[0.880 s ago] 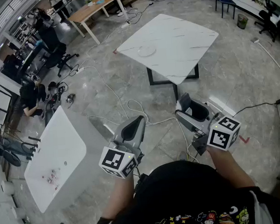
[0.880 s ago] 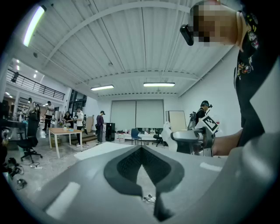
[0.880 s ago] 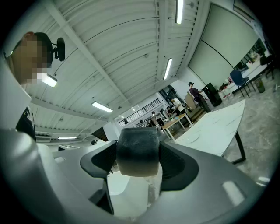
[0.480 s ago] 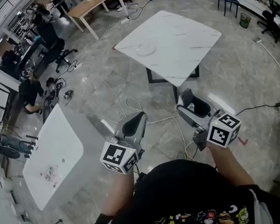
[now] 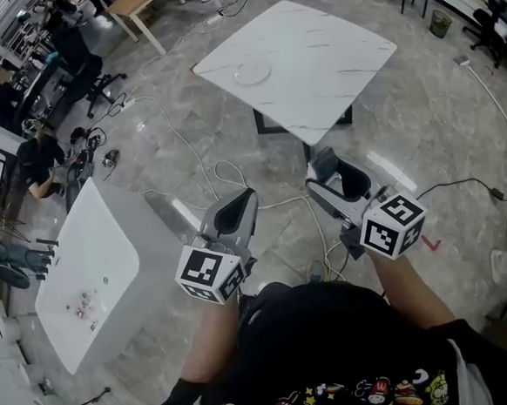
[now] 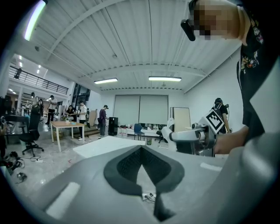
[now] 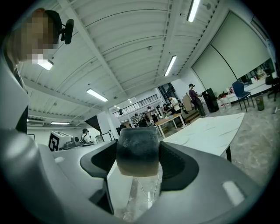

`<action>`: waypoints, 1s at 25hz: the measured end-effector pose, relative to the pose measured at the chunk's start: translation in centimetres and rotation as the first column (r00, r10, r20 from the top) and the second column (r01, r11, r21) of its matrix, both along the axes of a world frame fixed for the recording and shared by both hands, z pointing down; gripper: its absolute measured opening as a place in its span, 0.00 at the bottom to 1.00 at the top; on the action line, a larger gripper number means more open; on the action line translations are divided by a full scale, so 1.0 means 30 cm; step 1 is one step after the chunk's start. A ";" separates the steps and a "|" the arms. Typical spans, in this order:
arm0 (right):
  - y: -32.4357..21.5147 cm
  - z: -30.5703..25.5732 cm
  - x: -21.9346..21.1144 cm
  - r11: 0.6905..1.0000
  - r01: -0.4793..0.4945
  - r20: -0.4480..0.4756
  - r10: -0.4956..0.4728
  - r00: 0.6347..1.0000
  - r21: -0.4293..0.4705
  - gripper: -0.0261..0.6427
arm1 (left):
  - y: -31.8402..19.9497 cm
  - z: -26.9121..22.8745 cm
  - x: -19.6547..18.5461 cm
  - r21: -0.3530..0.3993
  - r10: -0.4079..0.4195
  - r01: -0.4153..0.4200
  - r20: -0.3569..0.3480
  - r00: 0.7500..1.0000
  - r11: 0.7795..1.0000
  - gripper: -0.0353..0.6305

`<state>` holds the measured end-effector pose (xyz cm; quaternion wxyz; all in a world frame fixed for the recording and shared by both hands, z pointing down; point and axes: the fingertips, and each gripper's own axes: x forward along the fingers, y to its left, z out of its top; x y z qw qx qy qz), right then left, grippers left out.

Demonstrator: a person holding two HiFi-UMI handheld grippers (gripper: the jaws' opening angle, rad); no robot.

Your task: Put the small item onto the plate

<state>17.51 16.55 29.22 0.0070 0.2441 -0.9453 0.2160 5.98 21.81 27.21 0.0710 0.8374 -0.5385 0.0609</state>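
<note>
A clear round plate (image 5: 252, 72) lies near the far left corner of the white marble table (image 5: 313, 70), well ahead of both grippers. My right gripper (image 7: 137, 151) is shut on a small dark, barrel-shaped item (image 7: 137, 153), which sits squeezed between its pads. In the head view that right gripper (image 5: 325, 172) is held over the floor, short of the table's near corner. My left gripper (image 5: 243, 198) hangs beside it over the floor. In the left gripper view my left gripper (image 6: 141, 151) is shut, pads together, with nothing in them.
A second white table (image 5: 91, 254) with a few small bits (image 5: 80, 305) stands at the left. Cables (image 5: 225, 178) trail over the grey floor between the tables. People sit at desks (image 5: 40, 153) at the far left, and a wooden table (image 5: 137, 1) stands at the back.
The view has shifted a little: the marble table sits slightly higher and the left table nearer. Both grippers keep the same pose, the right still holding the item.
</note>
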 end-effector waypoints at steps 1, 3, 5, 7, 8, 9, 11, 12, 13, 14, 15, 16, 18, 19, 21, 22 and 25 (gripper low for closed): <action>-0.007 0.003 -0.001 1.000 0.000 -0.002 0.000 1.000 0.001 0.54 | -0.007 0.001 0.003 -0.002 0.001 -0.001 0.001 1.000 1.000 0.06; -0.013 0.010 -0.002 1.000 0.000 -0.010 0.000 1.000 0.003 0.54 | -0.010 0.006 0.006 -0.006 0.003 -0.003 0.004 1.000 1.000 0.06; -0.014 0.015 -0.004 1.000 -0.001 -0.014 0.001 1.000 0.004 0.54 | -0.010 0.011 0.003 -0.009 0.004 -0.004 0.007 1.000 1.000 0.06; -0.019 0.015 -0.009 1.000 -0.004 -0.016 0.004 1.000 0.002 0.54 | -0.016 0.013 -0.006 -0.008 0.003 -0.003 0.003 1.000 1.000 0.06; -0.022 0.017 -0.015 1.000 -0.005 -0.019 0.005 1.000 0.000 0.54 | -0.022 0.016 -0.012 -0.009 0.004 -0.004 0.000 1.000 1.000 0.06; -0.024 0.020 -0.022 1.000 -0.006 -0.022 0.006 1.000 -0.004 0.54 | -0.027 0.020 -0.020 -0.011 0.005 -0.005 -0.004 1.000 1.000 0.06; -0.029 0.032 -0.037 1.000 -0.007 -0.032 0.007 0.999 -0.012 0.54 | -0.040 0.035 -0.036 -0.015 0.008 -0.008 -0.014 1.000 1.000 0.06; -0.033 0.038 -0.045 1.000 -0.008 -0.039 0.007 0.999 -0.015 0.54 | -0.050 0.043 -0.044 -0.018 0.009 -0.010 -0.020 1.000 1.000 0.06; -0.041 0.042 -0.054 1.000 -0.009 -0.046 0.008 0.999 -0.016 0.54 | -0.063 0.050 -0.053 -0.021 0.011 -0.012 -0.027 1.000 1.000 0.06; -0.051 0.046 -0.063 1.000 -0.011 -0.053 0.010 0.999 -0.016 0.54 | -0.078 0.056 -0.063 -0.024 0.014 -0.015 -0.033 0.999 1.000 0.06; -0.065 0.049 -0.073 1.000 -0.014 -0.060 0.013 0.998 -0.017 0.54 | -0.094 0.061 -0.073 -0.029 0.018 -0.019 -0.038 0.999 0.999 0.06; -0.081 0.052 -0.083 1.000 -0.019 -0.064 0.017 0.998 -0.020 0.54 | -0.110 0.065 -0.083 -0.033 0.022 -0.024 -0.043 0.999 0.999 0.06; -0.111 0.056 -0.105 0.999 -0.029 -0.069 0.027 0.997 -0.029 0.54 | -0.138 0.071 -0.111 -0.042 0.030 -0.032 -0.045 0.999 0.999 0.06; -0.124 0.058 -0.118 0.999 -0.032 -0.071 0.030 0.997 -0.032 0.54 | -0.152 0.074 -0.129 -0.046 0.033 -0.035 -0.042 0.999 0.998 0.06; -0.152 0.061 -0.142 0.999 -0.033 -0.078 0.030 0.997 -0.034 0.54 | -0.184 0.083 -0.164 -0.055 0.035 -0.037 -0.039 0.999 0.998 0.06; -0.167 0.064 -0.153 0.999 -0.033 -0.081 0.030 0.996 -0.035 0.54 | -0.202 0.087 -0.178 -0.059 0.036 -0.038 -0.040 0.999 0.998 0.06; -0.212 0.069 -0.187 0.998 -0.038 -0.081 0.035 0.996 -0.044 0.54 | -0.256 0.093 -0.213 -0.066 0.042 -0.045 -0.042 0.998 0.997 0.06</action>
